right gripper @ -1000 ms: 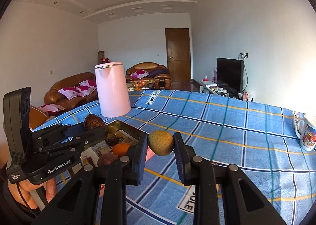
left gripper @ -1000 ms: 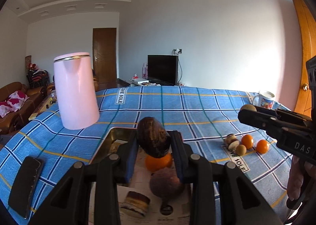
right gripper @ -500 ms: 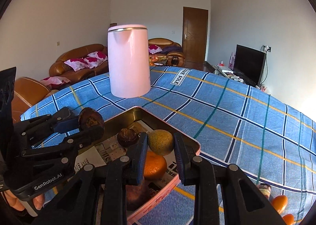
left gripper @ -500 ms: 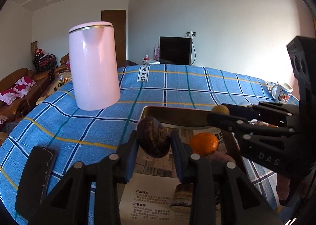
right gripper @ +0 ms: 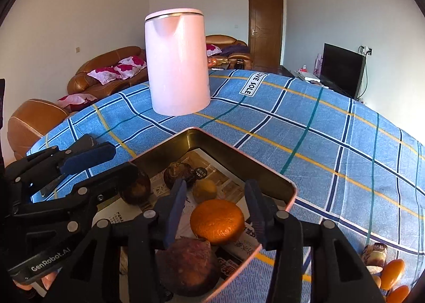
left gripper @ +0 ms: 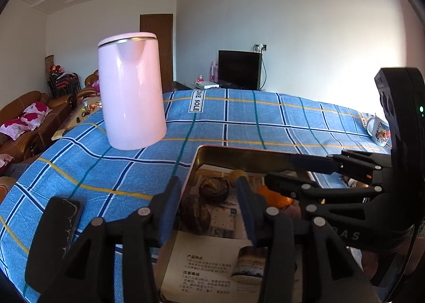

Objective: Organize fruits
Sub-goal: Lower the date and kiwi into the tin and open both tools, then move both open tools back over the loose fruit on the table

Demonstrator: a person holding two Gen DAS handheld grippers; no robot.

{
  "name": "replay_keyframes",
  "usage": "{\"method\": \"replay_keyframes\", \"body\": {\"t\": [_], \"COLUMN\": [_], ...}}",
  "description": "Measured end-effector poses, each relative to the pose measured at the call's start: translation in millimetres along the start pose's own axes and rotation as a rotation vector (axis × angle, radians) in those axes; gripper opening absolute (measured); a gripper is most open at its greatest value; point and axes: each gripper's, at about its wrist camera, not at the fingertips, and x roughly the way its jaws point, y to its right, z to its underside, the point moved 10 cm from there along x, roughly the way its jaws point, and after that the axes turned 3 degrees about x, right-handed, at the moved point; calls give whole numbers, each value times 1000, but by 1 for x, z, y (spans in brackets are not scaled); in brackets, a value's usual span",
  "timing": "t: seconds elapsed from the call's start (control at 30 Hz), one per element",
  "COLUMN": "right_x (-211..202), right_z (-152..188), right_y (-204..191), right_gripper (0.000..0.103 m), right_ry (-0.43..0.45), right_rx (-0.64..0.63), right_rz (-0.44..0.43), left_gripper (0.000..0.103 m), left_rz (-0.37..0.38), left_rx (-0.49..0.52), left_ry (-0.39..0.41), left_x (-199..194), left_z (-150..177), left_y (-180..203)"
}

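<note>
A paper-lined metal tray [right gripper: 265, 170] [left gripper: 212, 151] holds fruit. My left gripper [left gripper: 207, 196] is open above a dark brown fruit [left gripper: 195, 214] [right gripper: 135, 190] that lies in the tray, next to another dark fruit [left gripper: 213, 188] [right gripper: 178, 173]. My right gripper [right gripper: 215, 202] is open above a small yellow-brown fruit [right gripper: 204, 189] and an orange [right gripper: 217, 221]; a reddish-brown fruit [right gripper: 187, 265] lies nearer. Both grippers hold nothing. A small wrapped piece [left gripper: 249, 263] lies on the paper.
A pink kettle [left gripper: 131, 90] [right gripper: 178, 64] stands behind the tray on the blue checked cloth [right gripper: 332, 143]. A black phone [left gripper: 53, 234] lies left of the tray. A mug [left gripper: 378, 130] stands far right. Small oranges [right gripper: 393, 273] lie on the cloth to the right.
Both grippers have lowered over the tray and opened. The left let go of the dark brown fruit and the right let go of the yellow-brown fruit; both now lie in the tray.
</note>
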Motion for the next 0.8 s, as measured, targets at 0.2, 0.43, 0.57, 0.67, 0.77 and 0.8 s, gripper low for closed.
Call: {"method": "replay_keyframes", "body": {"t": [0.2,0.43,0.57,0.67,0.77,0.8], "right_x": [-63,-129,-133,-130,-120,-116], "right_z": [21,74,102,109,107,109], "right_y": [50,162,203,208,206,205], "right_gripper": [55,67,67,67,67,66], "right_ry": [52,32,-30,-55,-100,-121], "right_rx": [49,118,213,236,204,199], "right_rz": [63,346,391,356,344,332], "left_gripper": [57,63,67,67,67,67], "left_rz": [73,179,199,226,258,275], "left_rx": [52,140,202,233,236,237], "left_ry": [34,9,-10,-46,-92,-107], "left_x": [-14,-11,-1,10,18,21], "left_z": [-10,-12,-8,-3,3,5], "left_y": [48,127,166,189,204,209]}}
